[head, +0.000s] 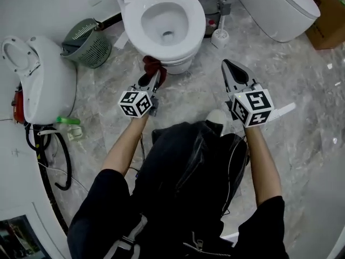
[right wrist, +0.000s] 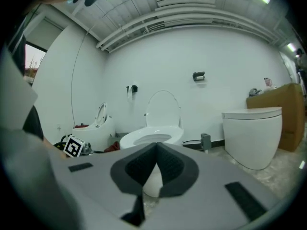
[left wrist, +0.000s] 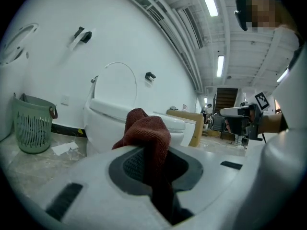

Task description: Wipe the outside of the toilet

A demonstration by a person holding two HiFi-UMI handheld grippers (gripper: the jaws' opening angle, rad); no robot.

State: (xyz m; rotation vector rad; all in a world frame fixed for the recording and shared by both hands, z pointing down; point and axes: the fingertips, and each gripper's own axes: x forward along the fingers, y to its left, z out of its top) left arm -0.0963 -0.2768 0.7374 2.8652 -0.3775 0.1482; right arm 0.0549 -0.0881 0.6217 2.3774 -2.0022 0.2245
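Note:
A white toilet (head: 161, 20) with its lid up stands at the top middle of the head view; it also shows in the left gripper view as the toilet (left wrist: 103, 121) and in the right gripper view as the toilet (right wrist: 153, 138). My left gripper (head: 153, 79) is shut on a dark red cloth (head: 152, 65), held just in front of the bowl's base. The cloth (left wrist: 146, 138) bunches up out of the jaws. My right gripper (head: 227, 69) hovers to the right of the bowl, its jaws shut with nothing between them.
A green basket (head: 89, 43) sits left of the toilet. A second white toilet (head: 38, 77) lies at the far left with a black hose (head: 56, 161) beside it. Another white toilet (head: 280, 7) and a cardboard box (head: 326, 15) stand at the top right. A toilet brush holder (head: 219, 35) is nearby.

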